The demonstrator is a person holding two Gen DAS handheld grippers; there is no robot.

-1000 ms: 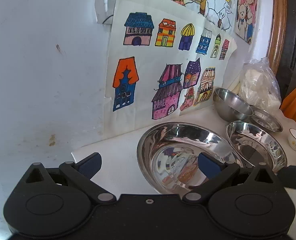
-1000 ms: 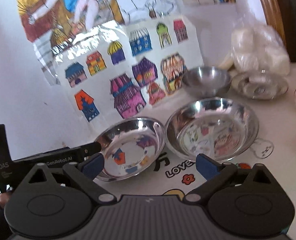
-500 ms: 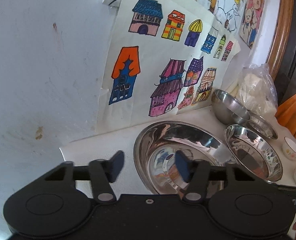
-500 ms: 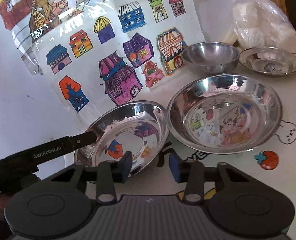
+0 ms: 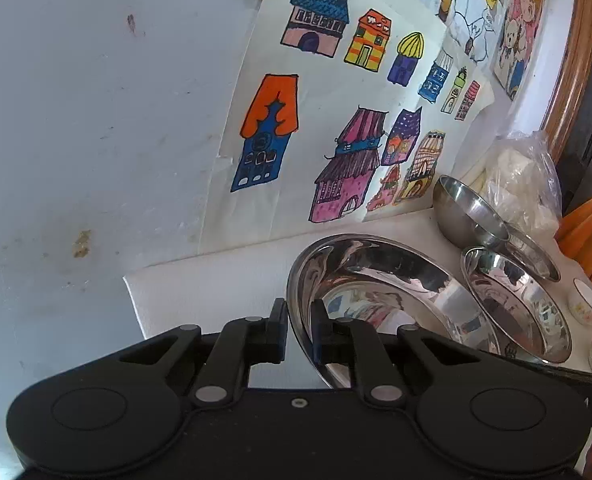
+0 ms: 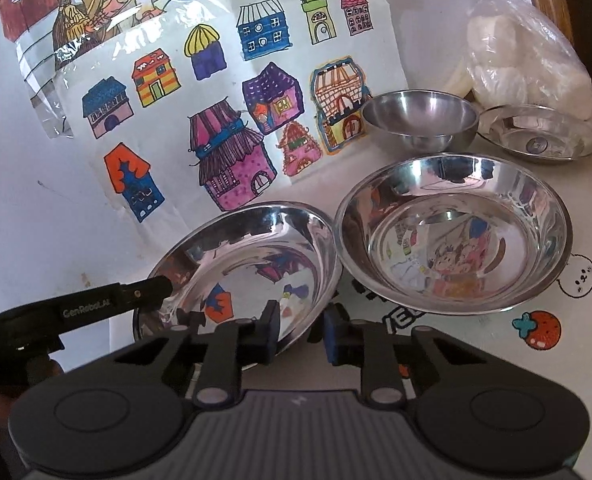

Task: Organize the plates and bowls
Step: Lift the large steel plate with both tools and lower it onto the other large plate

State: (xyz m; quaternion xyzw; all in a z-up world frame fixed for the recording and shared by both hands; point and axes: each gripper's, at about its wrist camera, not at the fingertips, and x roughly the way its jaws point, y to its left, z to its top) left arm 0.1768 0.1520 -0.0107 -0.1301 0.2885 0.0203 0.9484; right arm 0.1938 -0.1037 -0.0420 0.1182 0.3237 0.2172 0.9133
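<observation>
Both our claws, wide apart a second ago, are closing on the near plate (image 6: pixel 256 256)'s rim, left claw (image 5: pixel 299 332) and right claw (image 6: pixel 299 334) pinching opposite edges, ready to lift it for stacking.

We lose the near rim of the plate (image 6: pixel 256 264) behind the right gripper (image 6: pixel 298 334)

The left claw (image 5: pixel 299 330) is black plastic with two round bumps, silver pins at its joints, one small screw in the middle and dark blue pads. The right claw (image 6: pixel 299 330) looks the same, but its base is grey with ridges. In the right view, the left claw's long black finger has white letters.
</observation>
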